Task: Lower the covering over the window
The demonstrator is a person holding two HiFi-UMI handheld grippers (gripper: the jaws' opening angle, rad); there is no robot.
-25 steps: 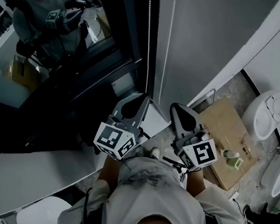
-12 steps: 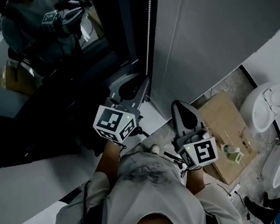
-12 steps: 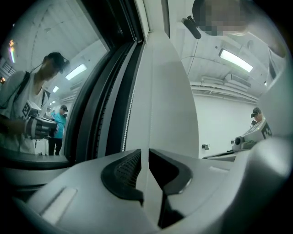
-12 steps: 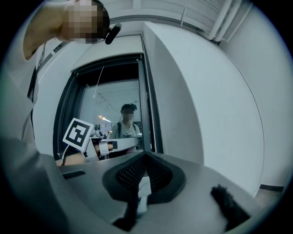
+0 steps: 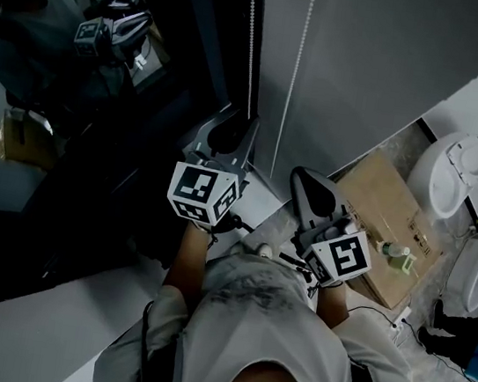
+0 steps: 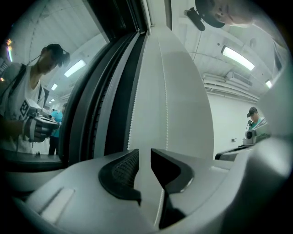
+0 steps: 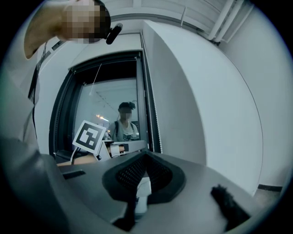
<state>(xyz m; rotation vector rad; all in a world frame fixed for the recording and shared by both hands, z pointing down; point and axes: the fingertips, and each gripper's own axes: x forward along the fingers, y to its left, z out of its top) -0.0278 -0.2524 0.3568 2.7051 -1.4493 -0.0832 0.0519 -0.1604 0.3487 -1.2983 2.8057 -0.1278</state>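
Note:
Two white bead chains hang beside the dark window [image 5: 105, 77]. The left chain [image 5: 250, 45] runs by the frame and the right chain [image 5: 299, 61] lies over a grey panel [image 5: 375, 55]. My left gripper [image 5: 238, 128] points up at the left chain's lower end and its jaws are opening. In the left gripper view the gap at my left gripper [image 6: 144, 157] shows only grey panel. There the left chain [image 6: 132, 119] drops behind the left finger and the right chain [image 6: 167, 109] hangs apart. My right gripper [image 5: 305, 179] stays lower right, shut on nothing [image 7: 145, 157].
The glass reflects a person holding a gripper [image 7: 121, 123]. A white sill [image 5: 26, 305] runs along the lower left. On the floor to the right are a cardboard box [image 5: 385, 225] with a green bottle [image 5: 398, 257] and white sanitary fixtures [image 5: 455, 173].
My left gripper has lifted a little along the window frame and its jaws have parted. The right gripper has hardly moved.

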